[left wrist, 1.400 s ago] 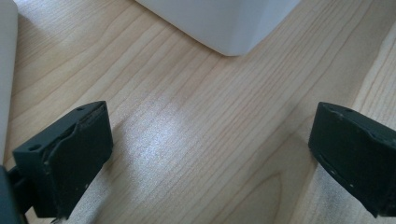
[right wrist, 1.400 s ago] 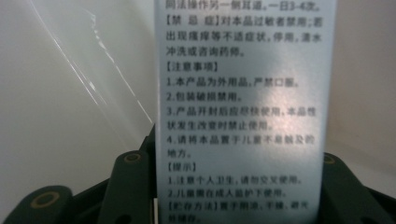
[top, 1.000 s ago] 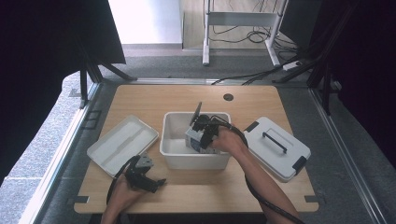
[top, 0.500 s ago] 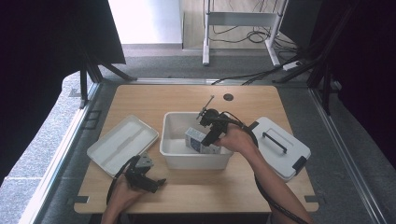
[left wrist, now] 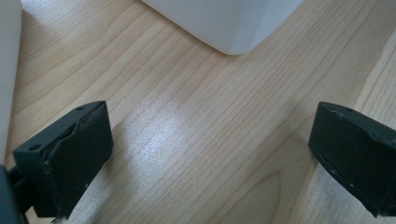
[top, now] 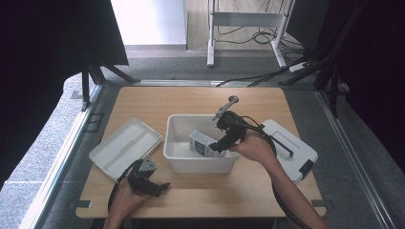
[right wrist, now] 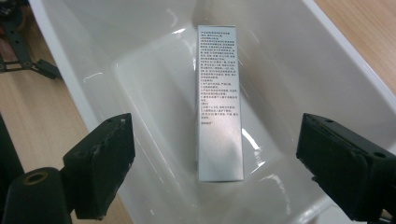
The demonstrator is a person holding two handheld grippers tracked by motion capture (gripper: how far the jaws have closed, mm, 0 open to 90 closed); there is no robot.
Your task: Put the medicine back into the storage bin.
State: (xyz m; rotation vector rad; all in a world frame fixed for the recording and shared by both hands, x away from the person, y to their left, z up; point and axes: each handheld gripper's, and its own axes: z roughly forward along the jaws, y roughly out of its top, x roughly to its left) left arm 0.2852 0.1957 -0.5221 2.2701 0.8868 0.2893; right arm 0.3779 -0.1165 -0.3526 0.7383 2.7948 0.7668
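**Carton set down in the bin, right gripper just let go**

**High view.** The right gripper (top: 217, 146) hangs over the right half of the white bin (top: 177, 153), and the small printed carton (top: 199, 142) lies inside it, leaning toward the bin's floor. The left gripper (top: 152, 187) rests low on the tabletop (top: 191, 98) near the front edge, between the loose lid (top: 125, 146) and the bin. A lidded white box (top: 291, 150) sits just right of the bin. The risk I see here: the cable trailing from the right gripper drapes across the bin's right rim and the lidded box, so a quick pull away could snag and drag either one. The hand covers the bin's right front corner, and the carton's print is too small to read.

**Left gripper view.** The jaws stand wide apart over bare wood with nothing between them; a corner of the white bin (left wrist: 224, 23) shows above. If this hand slid forward it could nudge the bin and shift the carton. The white edge at far left is cut off.

**Right gripper view.** The jaws have just been opening and now stand well apart, clear of the carton (right wrist: 218, 102), which lies lengthwise on the bin's sloping floor (right wrist: 154, 79), untouched. A low jaw on withdrawal could clip the carton or catch the bin wall. The glossy floor throws glare, so how flat the carton rests is hard to judge.
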